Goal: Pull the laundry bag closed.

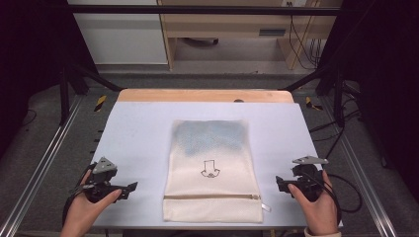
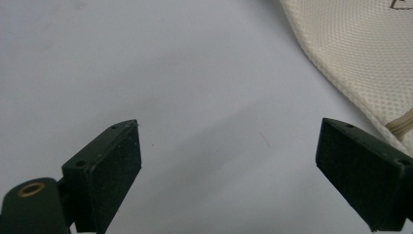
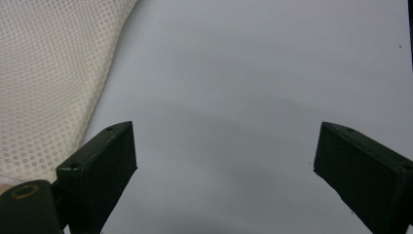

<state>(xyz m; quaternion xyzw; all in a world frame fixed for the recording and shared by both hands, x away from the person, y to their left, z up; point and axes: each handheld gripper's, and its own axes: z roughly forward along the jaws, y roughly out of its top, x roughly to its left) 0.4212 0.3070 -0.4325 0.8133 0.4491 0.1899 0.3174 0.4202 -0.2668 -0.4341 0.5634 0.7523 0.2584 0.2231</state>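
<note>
A cream mesh bag (image 1: 210, 168) lies flat in the middle of the white table, its zipper (image 1: 212, 196) running across near the front and a small black drawing on its middle. Something bluish shows through its far half. My left gripper (image 1: 132, 186) rests on the table left of the bag, held by a hand, jaws wide open and holding nothing. In the left gripper view the bag's edge (image 2: 360, 53) lies at the upper right. My right gripper (image 1: 278, 183) sits right of the bag, also open and holding nothing. The mesh (image 3: 44, 78) appears at the left of the right gripper view.
The white table top (image 1: 133, 133) has a wooden strip (image 1: 205, 95) along its far edge. Metal rails (image 1: 39, 168) flank both sides, with dark frame struts at the back corners. Cables (image 1: 346, 192) trail from the right gripper off the table's right edge.
</note>
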